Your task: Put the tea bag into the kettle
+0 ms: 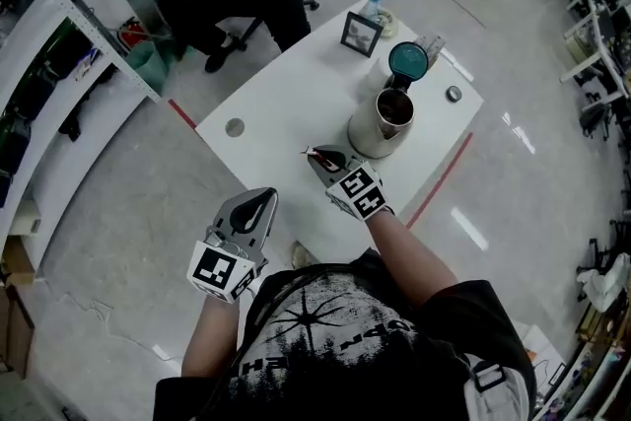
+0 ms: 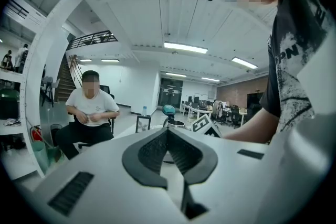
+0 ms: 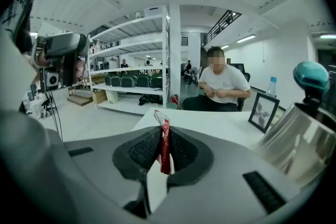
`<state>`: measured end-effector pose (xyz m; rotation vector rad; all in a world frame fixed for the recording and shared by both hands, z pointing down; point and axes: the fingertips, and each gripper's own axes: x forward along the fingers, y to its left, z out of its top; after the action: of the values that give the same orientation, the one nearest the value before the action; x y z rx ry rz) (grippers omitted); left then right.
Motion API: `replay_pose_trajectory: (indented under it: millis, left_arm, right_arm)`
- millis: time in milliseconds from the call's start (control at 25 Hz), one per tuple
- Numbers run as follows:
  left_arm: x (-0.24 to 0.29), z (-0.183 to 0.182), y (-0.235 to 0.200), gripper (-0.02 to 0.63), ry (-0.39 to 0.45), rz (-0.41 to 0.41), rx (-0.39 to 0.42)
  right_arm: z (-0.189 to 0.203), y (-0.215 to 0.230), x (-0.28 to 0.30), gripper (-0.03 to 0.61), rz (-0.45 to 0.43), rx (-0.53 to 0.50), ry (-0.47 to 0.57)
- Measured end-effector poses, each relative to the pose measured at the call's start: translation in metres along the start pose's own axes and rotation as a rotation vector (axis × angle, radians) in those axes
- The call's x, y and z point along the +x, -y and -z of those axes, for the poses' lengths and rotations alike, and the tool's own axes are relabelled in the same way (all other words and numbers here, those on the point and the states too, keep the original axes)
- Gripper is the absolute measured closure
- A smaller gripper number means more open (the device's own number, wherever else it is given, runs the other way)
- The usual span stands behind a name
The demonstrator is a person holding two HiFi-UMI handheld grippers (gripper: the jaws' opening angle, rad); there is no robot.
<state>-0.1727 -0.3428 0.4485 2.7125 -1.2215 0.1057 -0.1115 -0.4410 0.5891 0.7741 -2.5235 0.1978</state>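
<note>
- Print on the tea bag (image 3: 164,147): too small to read.
- Kettle (image 1: 380,121) stands on the tabletop (image 1: 286,113) with its teal lid (image 1: 407,61) flipped open. Inside looks dark, contents unclear.
- Tea bag is a slim red packet, upright, crumpled at the top. It's just beside the kettle on my side, not in it.
- My right gripper (image 1: 317,156) is clamped on the tea bag.
- My left gripper (image 1: 258,205) has its jaws together, empty, well back from the kettle.

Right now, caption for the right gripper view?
Right gripper pinches a red tea bag above the white table, beside the steel kettle.
</note>
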Motion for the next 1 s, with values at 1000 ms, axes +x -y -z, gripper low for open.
replay_pose_trajectory:
  millis: [1000]
  left_arm:
    - [0.087, -0.005, 0.076, 0.606, -0.021, 0.282, 0.032]
  right_arm:
    - [-0.051, 0.113, -0.132, 0.535, 0.300, 0.005, 0.165]
